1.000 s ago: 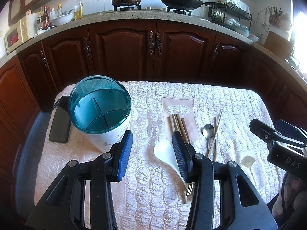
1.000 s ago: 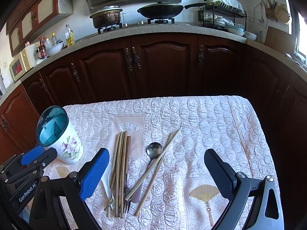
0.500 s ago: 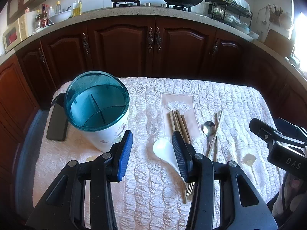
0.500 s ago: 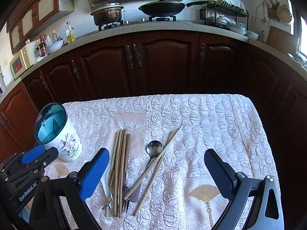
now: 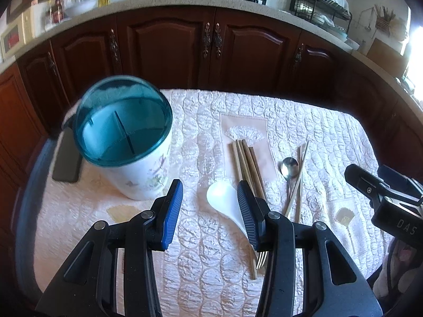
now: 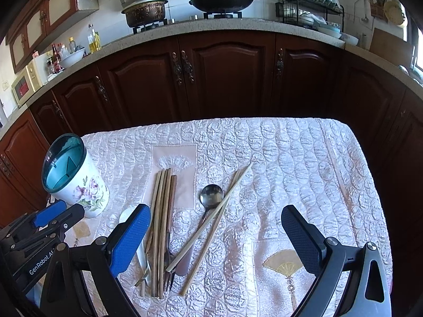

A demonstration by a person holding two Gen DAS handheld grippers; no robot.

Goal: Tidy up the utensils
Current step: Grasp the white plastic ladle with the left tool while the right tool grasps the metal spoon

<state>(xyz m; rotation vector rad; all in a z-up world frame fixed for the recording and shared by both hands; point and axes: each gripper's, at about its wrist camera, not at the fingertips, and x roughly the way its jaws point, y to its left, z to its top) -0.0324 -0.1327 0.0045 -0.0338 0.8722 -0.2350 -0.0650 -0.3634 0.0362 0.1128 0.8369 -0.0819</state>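
A quilted, pale pink cloth (image 6: 277,158) covers a table before dark wooden cabinets (image 6: 224,79) and a speckled counter in a kitchen. On it lie bundled wooden chopsticks (image 6: 164,211), a steel spoon (image 6: 211,195), a glossy white ladle (image 5: 224,198) and a floral holder (image 5: 124,137) with a teal divided insert. The left gripper (image 5: 210,206), jaws wide and empty, has dipped closer to the ladle than a second ago. The right gripper (image 6: 215,235) gapes wide, holding nothing.

Bright daylight from the right, blown-out glare at the right edge of both views, sheen on the quilted tablecloth (image 6: 277,158), motion-blurred utensil holder (image 5: 123,121) in the left view, fisheye-curved countertop (image 6: 238,23), dark vignetted corners
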